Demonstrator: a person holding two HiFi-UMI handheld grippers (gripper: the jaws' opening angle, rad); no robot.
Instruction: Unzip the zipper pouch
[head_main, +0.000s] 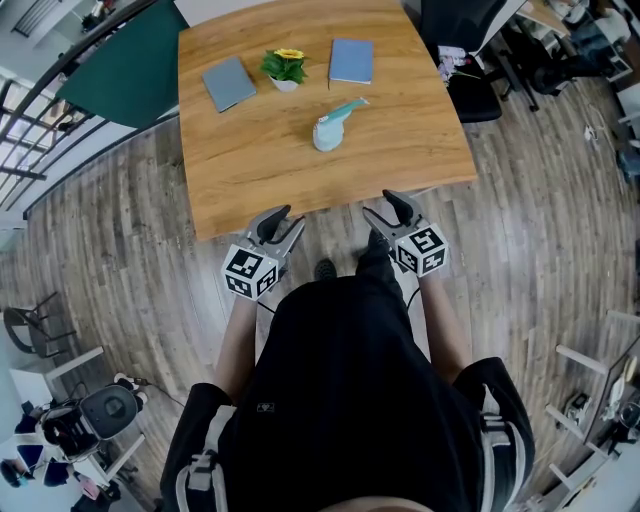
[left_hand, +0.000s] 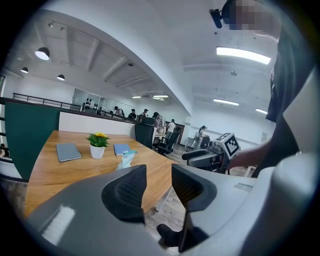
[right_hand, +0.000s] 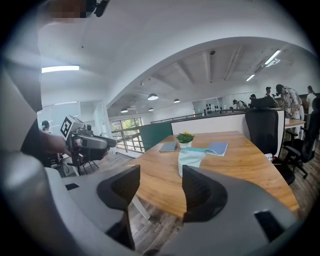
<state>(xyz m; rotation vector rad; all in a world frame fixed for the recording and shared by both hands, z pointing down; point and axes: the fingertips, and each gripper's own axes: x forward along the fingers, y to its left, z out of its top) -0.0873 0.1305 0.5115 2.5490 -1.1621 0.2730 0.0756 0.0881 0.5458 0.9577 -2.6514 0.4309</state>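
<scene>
The zipper pouch (head_main: 335, 125), a small pale teal fabric bag, is sitting on the light brown wooden table (head_main: 250, 170), well ahead of both tongs and roughly in line with the gap between them. We are holding the left gripper (head_main: 285, 222) and the right gripper (head_main: 385, 208) side by side, off the near edge of the table and over the floor, with neither touching the tabletop. Both are pointing toward the pouch.

In the left gripper view, the dark jaws of the left gripper (left_hand: 159, 172) are standing clearly apart with nothing between them, and the pouch (left_hand: 126, 160) is showing far beyond their tips. In the right gripper view we are seeing the same: the right gripper (right_hand: 161, 172) is gaping wide and empty, with the pouch (right_hand: 190, 160) well beyond it.

Beyond the pouch, a green potted plant with a yellow flower (head_main: 285, 68) is standing between two grey-blue notebooks (head_main: 229, 83).

We are judging the task as not yet begun. Nothing is gripping the pouch, and from here we cannot tell how its zipper is lying. Reaching, pinning the fabric, catching the pull and drawing it along are all remaining.
</scene>
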